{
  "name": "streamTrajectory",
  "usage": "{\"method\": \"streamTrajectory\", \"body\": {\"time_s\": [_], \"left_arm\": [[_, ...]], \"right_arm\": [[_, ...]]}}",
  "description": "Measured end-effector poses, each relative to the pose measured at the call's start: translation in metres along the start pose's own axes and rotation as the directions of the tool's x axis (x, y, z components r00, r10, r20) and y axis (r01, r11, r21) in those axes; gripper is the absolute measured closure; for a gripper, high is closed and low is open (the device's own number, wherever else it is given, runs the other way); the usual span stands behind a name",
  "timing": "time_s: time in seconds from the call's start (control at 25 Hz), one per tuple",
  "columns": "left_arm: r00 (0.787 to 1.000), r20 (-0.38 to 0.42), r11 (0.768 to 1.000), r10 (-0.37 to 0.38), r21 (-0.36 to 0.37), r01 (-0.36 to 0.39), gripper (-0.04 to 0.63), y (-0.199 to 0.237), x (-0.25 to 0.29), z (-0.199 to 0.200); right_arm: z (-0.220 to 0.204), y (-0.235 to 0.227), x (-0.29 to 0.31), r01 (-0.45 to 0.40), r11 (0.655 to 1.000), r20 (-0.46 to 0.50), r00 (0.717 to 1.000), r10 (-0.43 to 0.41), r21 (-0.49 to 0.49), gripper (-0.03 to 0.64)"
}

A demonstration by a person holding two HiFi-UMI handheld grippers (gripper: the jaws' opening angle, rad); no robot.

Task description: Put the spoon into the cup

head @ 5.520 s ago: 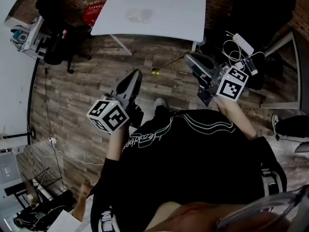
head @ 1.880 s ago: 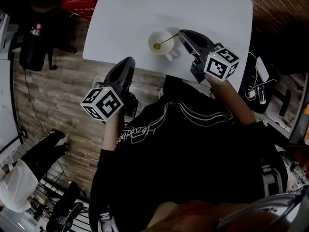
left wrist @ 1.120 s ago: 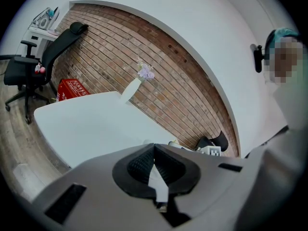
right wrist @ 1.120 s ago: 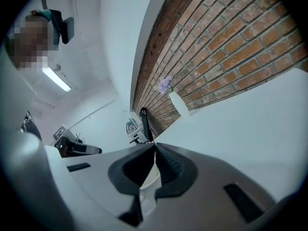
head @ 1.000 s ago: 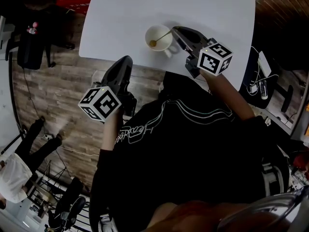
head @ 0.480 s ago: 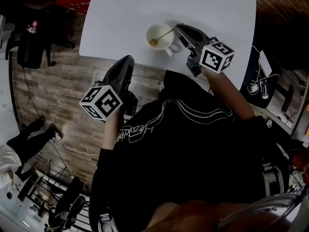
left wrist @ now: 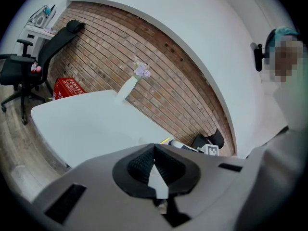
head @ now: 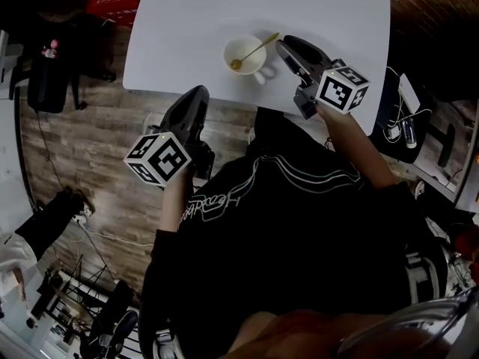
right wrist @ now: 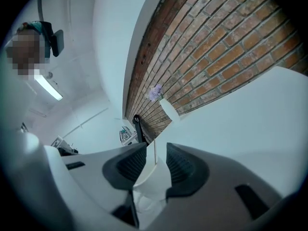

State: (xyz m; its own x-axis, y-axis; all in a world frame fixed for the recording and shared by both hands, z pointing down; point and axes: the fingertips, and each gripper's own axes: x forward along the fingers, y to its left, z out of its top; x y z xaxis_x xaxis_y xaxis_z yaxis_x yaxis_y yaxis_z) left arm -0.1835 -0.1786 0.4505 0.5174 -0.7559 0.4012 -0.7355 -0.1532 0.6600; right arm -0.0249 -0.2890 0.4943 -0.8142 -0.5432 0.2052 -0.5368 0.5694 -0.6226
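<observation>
Spoon (head: 252, 52) in cup (head: 227, 51), on tbl (head: 187, 21)

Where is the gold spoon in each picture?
Head view: the spoon leans in the cup, handle toward the right gripper, whose jaws are opening.
Left gripper view: only a tiny yellow tip, likely its handle, above the left gripper.
Right gripper view: probably the thin stick between the jaws, untouched.
Shared landmark: the white table.

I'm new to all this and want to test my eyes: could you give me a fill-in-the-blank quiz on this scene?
The bowl of the gold spoon sits inside the white ____. The cup stands on a white ____. Behind the table, the wall is made of ____.
Missing words: cup, table, brick.
</observation>
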Motion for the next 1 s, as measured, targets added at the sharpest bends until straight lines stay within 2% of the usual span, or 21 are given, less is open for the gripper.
{"method": "streamTrajectory", "body": {"time_s": [0.16,0.4,0.72,1.0], "left_arm": [[1.0,0.0,0.999,-0.031,0.022,0.031,0.591,-0.013,-0.003,-0.002],[0.997,0.016,0.996,-0.074,0.056,0.073,0.591,-0.032,-0.016,-0.005],[0.989,0.04,0.987,-0.142,0.077,0.139,0.591,-0.059,-0.039,-0.002],[0.971,0.09,0.954,-0.223,0.224,0.199,0.591,-0.096,-0.058,0.02]], "right_arm": [[0.02,0.009,-0.027,0.013,1.0,0.055,0.998,-0.011,-0.022,0.526],[0.047,0.046,-0.065,0.036,0.984,0.141,0.99,-0.011,-0.176,0.597],[0.051,0.108,-0.098,-0.033,0.967,0.169,0.983,0.078,-0.254,0.615],[0.051,0.148,-0.115,-0.112,0.955,0.152,0.976,0.158,-0.274,0.62]]}}
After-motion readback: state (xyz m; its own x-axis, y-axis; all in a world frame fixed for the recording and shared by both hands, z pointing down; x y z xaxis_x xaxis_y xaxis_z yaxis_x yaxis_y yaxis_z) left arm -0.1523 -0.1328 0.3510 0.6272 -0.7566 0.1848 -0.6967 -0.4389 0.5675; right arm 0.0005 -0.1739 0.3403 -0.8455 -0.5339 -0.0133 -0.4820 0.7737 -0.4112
